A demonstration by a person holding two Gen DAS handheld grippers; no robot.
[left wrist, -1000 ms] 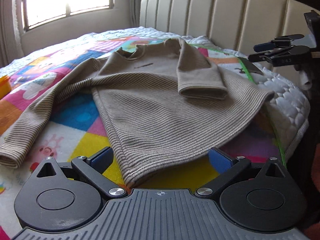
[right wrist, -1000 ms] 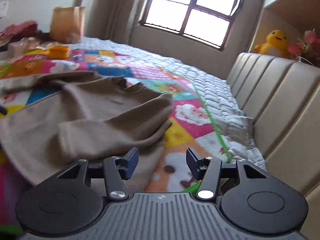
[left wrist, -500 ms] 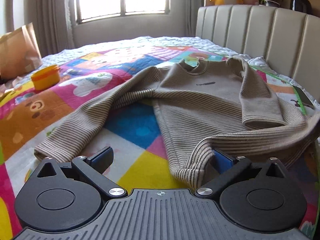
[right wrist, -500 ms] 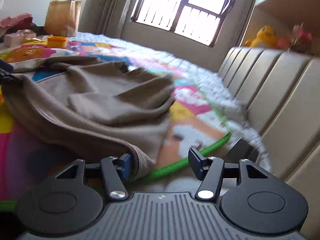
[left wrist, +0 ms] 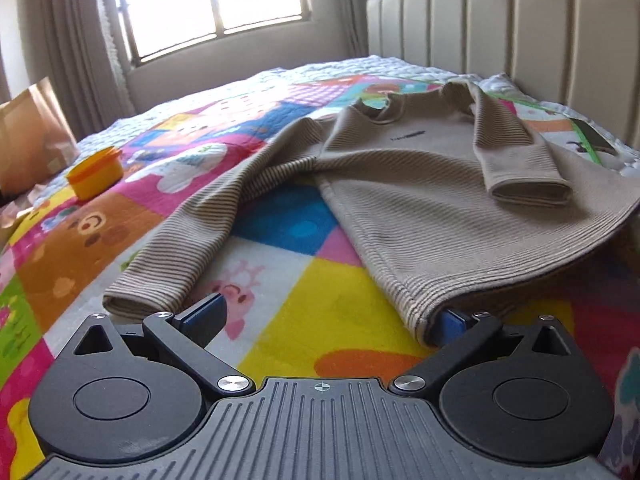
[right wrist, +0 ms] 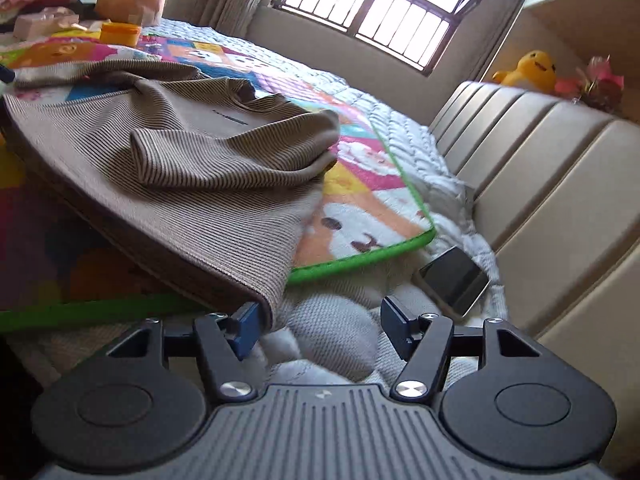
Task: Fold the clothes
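Observation:
A tan striped long-sleeve sweater [left wrist: 432,200] lies face up on the colourful play mat [left wrist: 320,320]. One sleeve is folded across its chest, the other sleeve [left wrist: 192,248] stretches out flat to the left. My left gripper [left wrist: 332,316] is open, its right finger [left wrist: 452,324] touching the hem's left corner. In the right wrist view the sweater [right wrist: 192,184] has its hem lifted off the mat. My right gripper [right wrist: 316,324] is open, its left finger [right wrist: 246,330] touching the hem's right corner.
An orange tub [left wrist: 94,172] and a brown paper bag [left wrist: 32,136] sit at the mat's far left. A phone [right wrist: 454,280] lies on the white quilt [right wrist: 340,332] by the padded headboard [right wrist: 540,184]. The mat's green edge [right wrist: 360,264] ends near my right gripper.
Both grippers have dropped low to the sweater's hem, one at each corner. The hem now rests against the inner finger of each gripper and is raised off the mat.

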